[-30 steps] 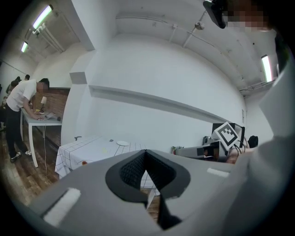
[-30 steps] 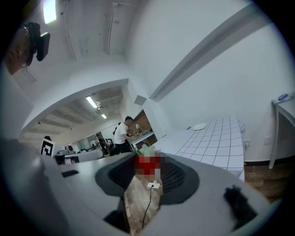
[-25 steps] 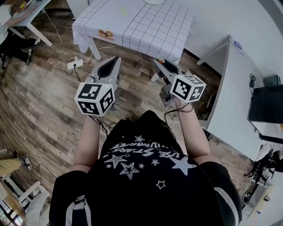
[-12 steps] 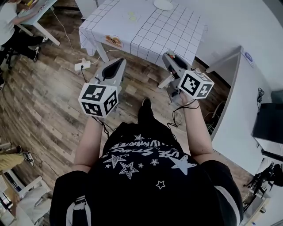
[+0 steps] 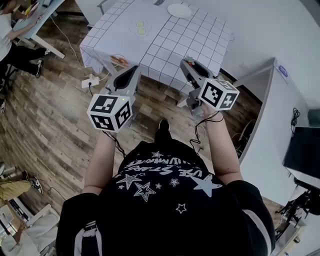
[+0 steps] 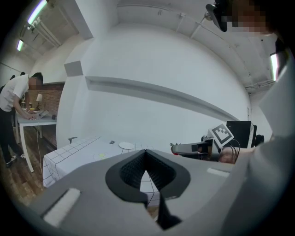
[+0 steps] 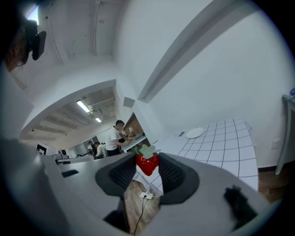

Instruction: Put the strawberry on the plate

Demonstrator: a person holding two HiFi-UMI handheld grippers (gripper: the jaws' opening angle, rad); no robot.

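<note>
A red strawberry (image 7: pixel 147 164) with green leaves is pinched between the pads of my right gripper (image 7: pixel 147 159), which is shut on it. In the head view the right gripper (image 5: pixel 184 61) hangs just over the near edge of the white checked table (image 5: pixel 195 37). A small white plate (image 5: pixel 180 10) lies at the table's far side, well beyond both grippers; it also shows as the plate (image 7: pixel 195 132) and the plate (image 6: pixel 126 145). My left gripper (image 5: pixel 133 68) is shut with nothing in it, its tips meeting, at the table's near edge. The left gripper (image 6: pixel 145 154) points across the table.
Two pale green items (image 5: pixel 141 27) lie on the table's far left, and an orange item (image 5: pixel 118 60) by its near left corner. A power strip (image 5: pixel 90 80) with cables lies on the wood floor. A white desk (image 5: pixel 270 115) stands right. A person (image 5: pixel 7 35) leans over a desk at upper left.
The table has come nearer in the head view, and the plate now shows whole. Both grippers have gone from over the floor to the table's near edge, the right one still holding the strawberry.
</note>
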